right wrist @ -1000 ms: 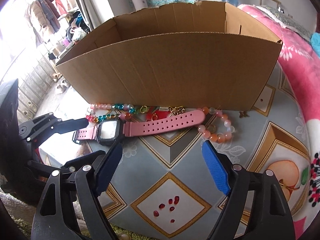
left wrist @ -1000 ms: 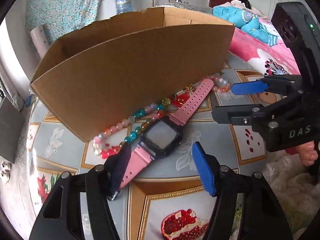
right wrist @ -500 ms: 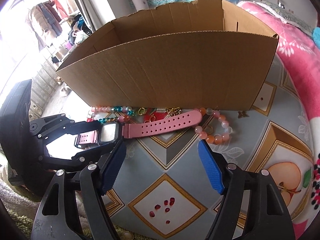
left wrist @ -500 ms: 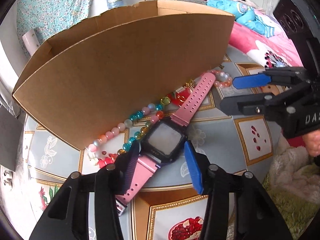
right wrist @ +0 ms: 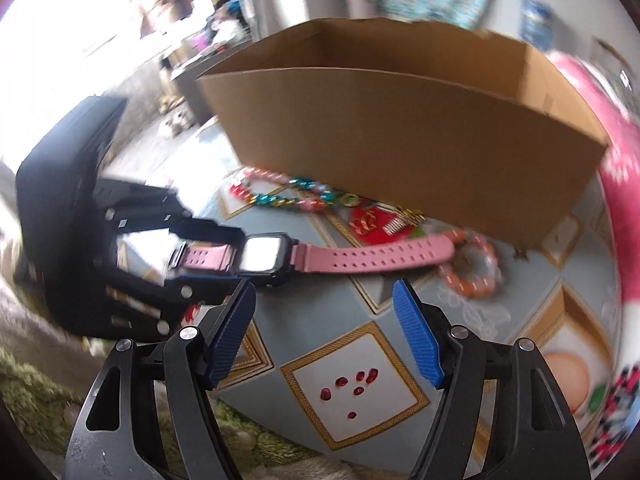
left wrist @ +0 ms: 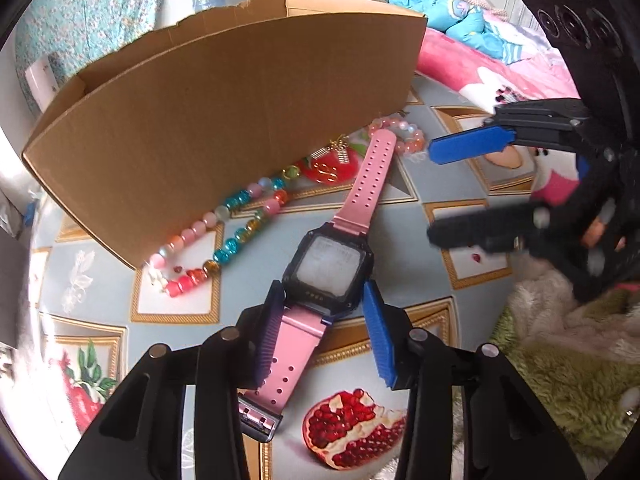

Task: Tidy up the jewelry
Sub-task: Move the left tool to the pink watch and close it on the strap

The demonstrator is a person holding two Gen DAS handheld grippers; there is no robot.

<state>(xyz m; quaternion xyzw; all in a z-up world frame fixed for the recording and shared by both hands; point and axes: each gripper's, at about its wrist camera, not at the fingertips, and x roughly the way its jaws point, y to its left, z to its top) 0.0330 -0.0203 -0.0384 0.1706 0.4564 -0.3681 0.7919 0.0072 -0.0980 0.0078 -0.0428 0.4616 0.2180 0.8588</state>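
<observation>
A pink watch [left wrist: 328,268] with a black square face lies on the patterned table in front of an open cardboard box [left wrist: 224,120]. My left gripper [left wrist: 324,328] straddles the watch's lower strap just below the face, pads narrowed to about its width; a firm hold is not evident. It shows in the right wrist view [right wrist: 208,256] around the strap left of the watch [right wrist: 264,258]. My right gripper [right wrist: 324,336] is open and empty, in front of the watch. A multicoloured bead bracelet [left wrist: 224,236], a red charm [left wrist: 332,166] and a pink-orange bead bracelet [right wrist: 472,268] lie by the box.
The box [right wrist: 400,132] stands at the back of the table. A pink floral blanket [left wrist: 480,72] lies to the right. A green shaggy rug [left wrist: 580,380] runs along the table's near edge. The right gripper shows at the right in the left wrist view [left wrist: 452,192].
My left gripper has moved forward over the watch and its pads have narrowed around the strap by the face. My right gripper has swung left, its view now blurred.
</observation>
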